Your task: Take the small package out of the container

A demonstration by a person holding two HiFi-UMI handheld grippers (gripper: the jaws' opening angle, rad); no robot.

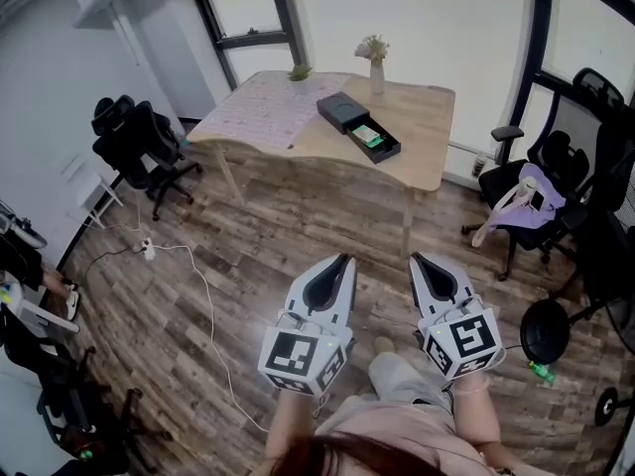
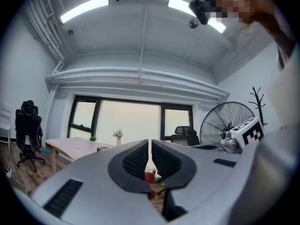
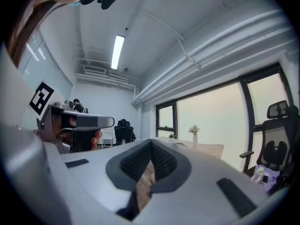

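Small package [image 1: 368,135]: green, lying in the open end of the black container [image 1: 340,110] — the end nearer the person.
Container: on the wooden counter [image 1: 427,137], near its middle, well apart from both grippers.
Left gripper [image 1: 343,260]: held level, jaws pressed together, nothing between them.
Right gripper [image 1: 418,259]: held level beside the left, jaws closed tight and empty.
Step in hand: the approach — the person stands back on the plank floor with the counter ahead, and nothing is reached yet.
How to do it well: walk up to the counter's near edge and spread one gripper's jaws before reaching in. Come at the package from above so the container's walls do not block, pinch it across its narrow sides, and lift straight up.
Watch for: the white cable [image 1: 203,286] on the floor to the left, and the vase [image 1: 376,72] behind the container.
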